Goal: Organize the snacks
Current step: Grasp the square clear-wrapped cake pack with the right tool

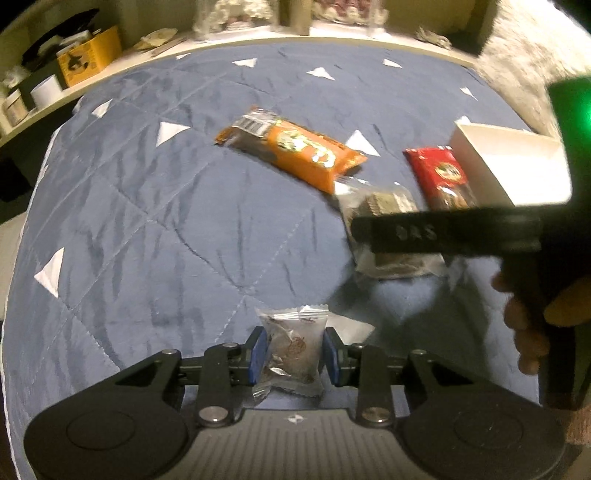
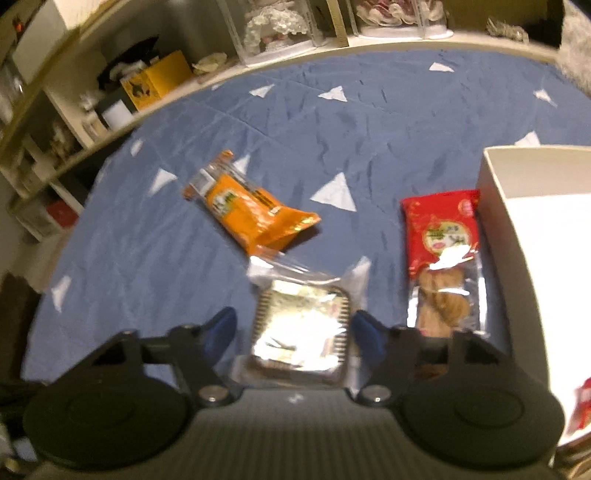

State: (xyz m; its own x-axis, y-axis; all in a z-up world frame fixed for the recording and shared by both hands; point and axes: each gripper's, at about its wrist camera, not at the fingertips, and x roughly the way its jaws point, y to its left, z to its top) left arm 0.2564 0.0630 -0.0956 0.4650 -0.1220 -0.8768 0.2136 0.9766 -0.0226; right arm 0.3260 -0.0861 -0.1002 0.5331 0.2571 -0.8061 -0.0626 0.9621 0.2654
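My left gripper (image 1: pixel 293 354) is shut on a small clear-wrapped snack (image 1: pixel 291 350), held over the blue quilt (image 1: pixel 147 221). My right gripper (image 2: pixel 295 332) is open, its blue pads on either side of a clear pack with a dark square cake (image 2: pixel 301 332), not touching it; the pack also shows in the left wrist view (image 1: pixel 384 206) under the right gripper's body. An orange packet (image 2: pixel 251 210) lies mid-quilt, also in the left wrist view (image 1: pixel 295 151). A red packet (image 2: pixel 443 243) lies beside the white box (image 2: pixel 517 229), also seen in the left wrist view (image 1: pixel 441 177).
The white box (image 1: pixel 480 158) stands at the quilt's right side, with something red inside at its near corner (image 2: pixel 583 406). Shelves with a yellow box (image 2: pixel 155 81) and clear cases (image 2: pixel 280 26) run along the far edge. A white furry cover (image 1: pixel 535 48) lies far right.
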